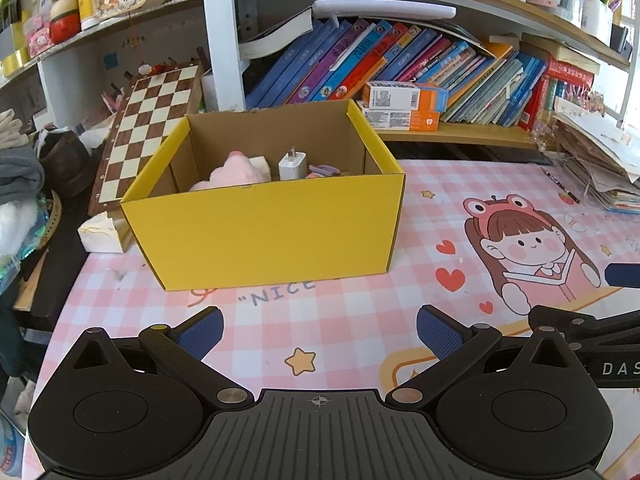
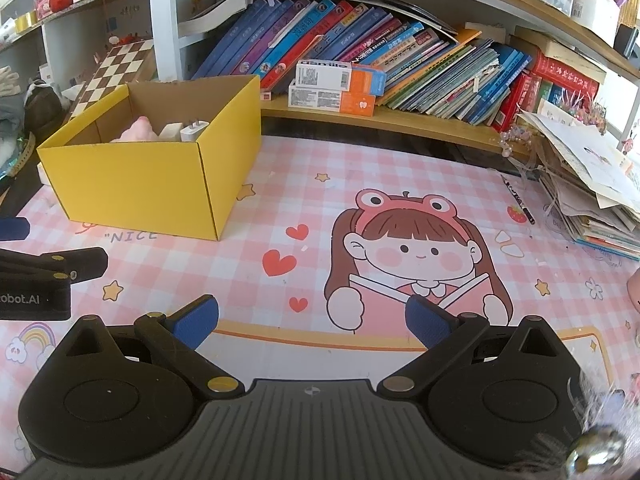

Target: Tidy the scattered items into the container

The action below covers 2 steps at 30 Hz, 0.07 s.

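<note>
Surface: one pink checked desk mat [image 2: 360, 168] printed with a cartoon girl in a frog hat, set before shelves of leaning books.

Container: one open yellow cardboard box [image 1: 264, 232] with a brown interior, standing on the far left of the mat.

Contents, left wrist view: one pink plush toy [image 1: 234, 172], one white plug charger [image 1: 293, 166], one pale block behind the plush, one purple item [image 1: 325, 170] lying flat at the right. The right wrist view hides the purple item.

Left gripper [image 1: 320, 332]: blue-padded fingers spread wide, holding nothing, near the box.

Right gripper [image 2: 312, 320]: fingers spread wide, empty, over the printed girl.

Right wrist view only: one dark pen [image 2: 518, 199] at the far right of the mat, beside one stack of papers.

Shelf: two white-and-orange cartons [image 2: 340, 88], stacked.

Far left: one chessboard [image 1: 148, 120], tilted.
</note>
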Tool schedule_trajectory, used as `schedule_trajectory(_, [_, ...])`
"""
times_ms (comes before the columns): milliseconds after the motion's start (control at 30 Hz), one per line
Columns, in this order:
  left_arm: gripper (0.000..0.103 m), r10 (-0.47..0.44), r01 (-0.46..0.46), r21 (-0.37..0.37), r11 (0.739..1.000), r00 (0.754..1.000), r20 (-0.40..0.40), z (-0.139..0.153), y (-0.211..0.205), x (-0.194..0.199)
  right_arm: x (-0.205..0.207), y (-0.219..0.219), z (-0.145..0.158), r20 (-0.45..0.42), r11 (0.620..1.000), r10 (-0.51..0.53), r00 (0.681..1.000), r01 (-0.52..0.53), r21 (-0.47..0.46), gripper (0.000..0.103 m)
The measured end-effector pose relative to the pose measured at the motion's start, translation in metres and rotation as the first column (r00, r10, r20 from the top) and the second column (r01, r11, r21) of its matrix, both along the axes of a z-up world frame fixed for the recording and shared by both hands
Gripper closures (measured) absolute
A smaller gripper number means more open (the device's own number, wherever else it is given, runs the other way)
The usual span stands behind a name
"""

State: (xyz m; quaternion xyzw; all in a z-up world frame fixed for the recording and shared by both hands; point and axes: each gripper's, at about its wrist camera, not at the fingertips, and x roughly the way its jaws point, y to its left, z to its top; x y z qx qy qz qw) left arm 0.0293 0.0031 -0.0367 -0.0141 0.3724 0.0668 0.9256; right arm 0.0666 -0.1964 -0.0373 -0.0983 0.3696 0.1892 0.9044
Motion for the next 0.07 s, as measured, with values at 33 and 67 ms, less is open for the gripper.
schedule_trajectory(33, [0.0,-0.005,0.005,-0.004,1.0,1.0,-0.001,-0.0002,0.0002,0.0005,0.0002,0.0004,-0.0008,-0.003,1.0,0.001,1.0,-0.001,-0.001,0.002])
schedule_trajectory(67, [0.0,-0.012,0.012,-0.01,1.0,1.0,-0.003,-0.0006,0.0008,0.0016,0.0007,0.0008,-0.0017,-0.008,1.0,0.002,1.0,-0.002,-0.002,0.002])
